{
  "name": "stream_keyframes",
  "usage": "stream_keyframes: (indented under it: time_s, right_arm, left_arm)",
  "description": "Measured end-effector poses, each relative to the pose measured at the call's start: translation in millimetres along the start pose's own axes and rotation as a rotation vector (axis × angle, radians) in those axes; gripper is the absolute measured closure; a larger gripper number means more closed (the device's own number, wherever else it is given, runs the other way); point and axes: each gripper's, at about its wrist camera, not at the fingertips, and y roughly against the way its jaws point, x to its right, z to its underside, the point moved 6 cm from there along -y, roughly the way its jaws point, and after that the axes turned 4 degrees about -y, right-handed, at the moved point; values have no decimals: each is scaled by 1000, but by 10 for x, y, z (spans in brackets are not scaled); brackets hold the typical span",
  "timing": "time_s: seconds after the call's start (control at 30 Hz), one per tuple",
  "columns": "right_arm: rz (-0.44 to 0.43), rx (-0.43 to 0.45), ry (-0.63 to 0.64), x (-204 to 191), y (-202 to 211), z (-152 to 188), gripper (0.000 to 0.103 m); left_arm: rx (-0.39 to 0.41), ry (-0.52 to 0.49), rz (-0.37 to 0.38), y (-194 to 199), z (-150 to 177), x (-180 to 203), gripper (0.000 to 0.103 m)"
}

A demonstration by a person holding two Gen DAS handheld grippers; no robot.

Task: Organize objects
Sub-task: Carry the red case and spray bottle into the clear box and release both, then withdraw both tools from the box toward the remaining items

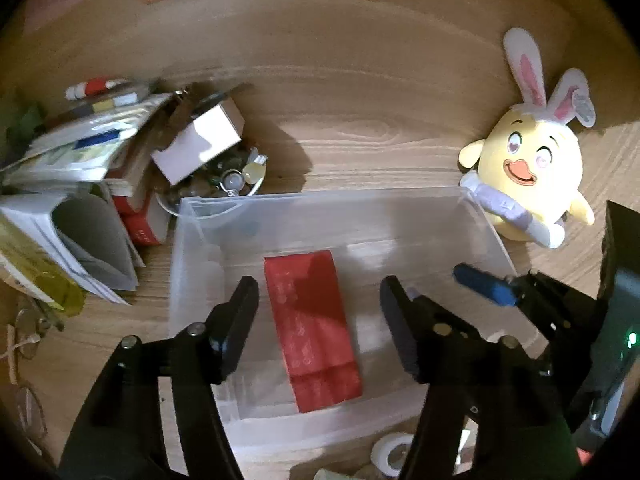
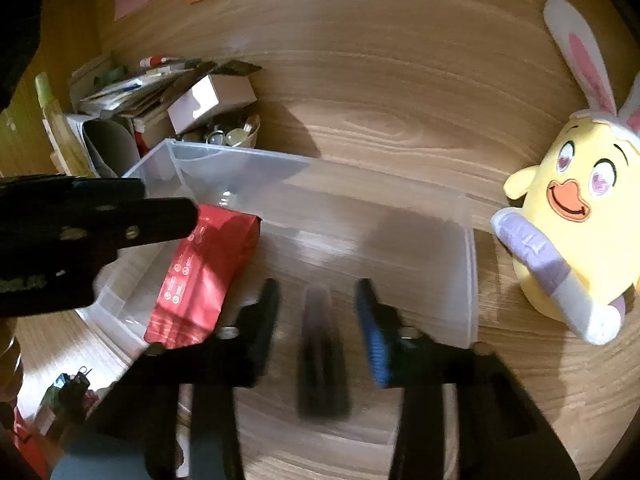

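Note:
A clear plastic bin point(image 1: 180, 240) sits on the wooden table, also in the right wrist view point(image 2: 472, 264). A red foil pouch point(image 1: 312, 328) lies flat inside it; it also shows in the right wrist view point(image 2: 204, 280). My left gripper point(image 1: 320, 304) is open above the pouch, not touching it. My right gripper point(image 2: 318, 304) is open over the bin's near side; a blurred dark object point(image 2: 322, 352) hangs between its fingers, apart from both. The right gripper's blue-padded fingertip point(image 1: 484, 284) shows in the left wrist view.
A yellow plush chick with bunny ears point(image 1: 528, 172) stands right of the bin point(image 2: 576, 216). A pile of papers, books and a white box point(image 1: 200, 140) with a bowl of trinkets point(image 1: 236, 176) lies left. A tape roll point(image 1: 392, 452) sits at the near edge.

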Motion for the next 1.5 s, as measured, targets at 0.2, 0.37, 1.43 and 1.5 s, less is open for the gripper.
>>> stream_keyframes:
  time_s: [0.2, 0.37, 1.43, 1.5]
  right_arm:
    - [6, 49, -3, -11, 235, -92, 40]
    - [22, 101, -1, -23, 503, -129, 36]
    - [-89, 112, 28, -399, 1111, 706, 22]
    - [-95, 96, 42, -453, 1082, 769, 23]
  left_arm:
    - [45, 2, 13, 307, 30, -12, 27]
    - [89, 6, -38, 539, 66, 10, 22]
    - [65, 0, -70, 1020, 1331, -185, 8]
    - [52, 11, -67, 996, 1437, -203, 8]
